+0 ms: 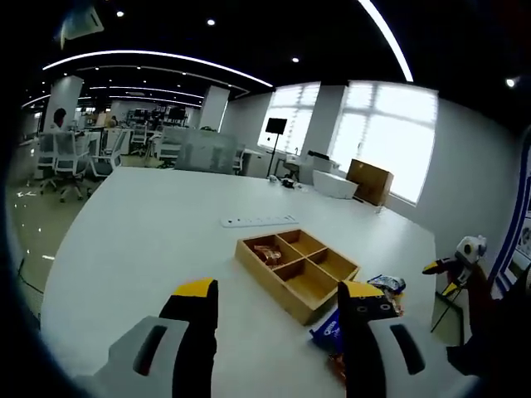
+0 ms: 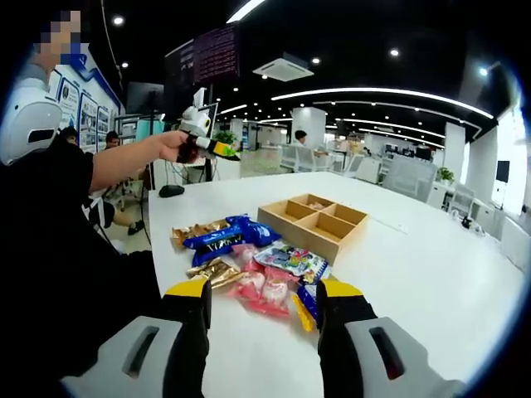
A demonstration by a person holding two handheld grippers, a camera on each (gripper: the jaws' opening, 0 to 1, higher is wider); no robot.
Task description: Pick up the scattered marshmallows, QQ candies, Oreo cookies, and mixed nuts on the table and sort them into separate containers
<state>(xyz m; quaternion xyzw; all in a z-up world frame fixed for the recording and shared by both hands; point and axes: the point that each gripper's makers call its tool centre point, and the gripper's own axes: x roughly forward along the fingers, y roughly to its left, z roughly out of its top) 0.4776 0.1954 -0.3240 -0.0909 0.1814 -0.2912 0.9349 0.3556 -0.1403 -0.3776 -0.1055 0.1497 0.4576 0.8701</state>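
A wooden tray (image 1: 319, 286) with four compartments lies on the white table; an orange packet (image 1: 267, 253) sits in one compartment. My left gripper (image 1: 280, 294) hovers open above the table, short of the tray, with nothing between its jaws. Blue packets (image 1: 328, 332) lie by its right finger. In the right gripper view, a pile of snack packets lies in front of the tray (image 2: 292, 222): blue Oreo packs (image 2: 224, 235), a colourful candy bag (image 2: 290, 259), pink packets (image 2: 261, 290) and gold ones (image 2: 195, 230). My right gripper (image 2: 264, 298) stands open and empty just before the pile.
A white power strip (image 1: 259, 220) lies beyond the tray. The person's arm (image 2: 124, 162) reaches over the table's left edge, holding the left gripper (image 2: 203, 143) high. A cardboard box (image 1: 369, 178) stands near the windows. Office chairs (image 1: 70, 157) stand far off.
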